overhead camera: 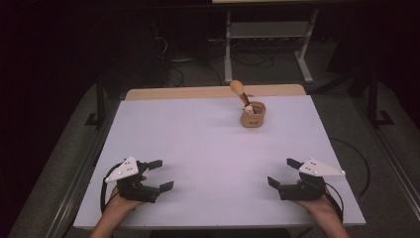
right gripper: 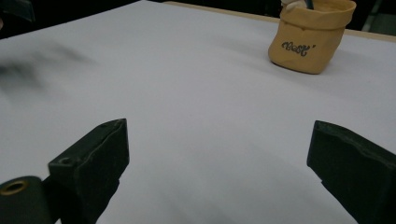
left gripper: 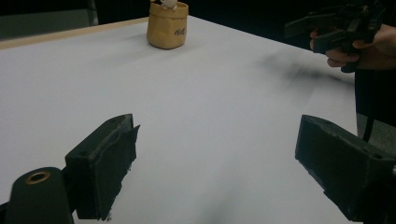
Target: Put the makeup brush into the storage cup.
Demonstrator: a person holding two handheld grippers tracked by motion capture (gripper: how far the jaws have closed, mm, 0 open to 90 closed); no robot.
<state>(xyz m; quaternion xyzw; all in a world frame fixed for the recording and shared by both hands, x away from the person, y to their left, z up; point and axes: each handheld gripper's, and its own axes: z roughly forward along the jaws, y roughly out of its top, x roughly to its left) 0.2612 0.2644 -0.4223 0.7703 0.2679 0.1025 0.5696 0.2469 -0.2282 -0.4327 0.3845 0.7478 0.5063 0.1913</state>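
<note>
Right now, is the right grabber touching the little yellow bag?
Apart. The high view shows bare white table between the right gripper, at the near edge, and the bag far back.

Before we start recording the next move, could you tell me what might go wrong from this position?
1. The tan pouch looks soft and light, and the round-headed tool leans out of it; pulling the tool one-handed could tip or drag the pouch.
2. Both grippers, left and right, sit open near the table's front edge, far from the pouch, so it is a long reach.
</note>
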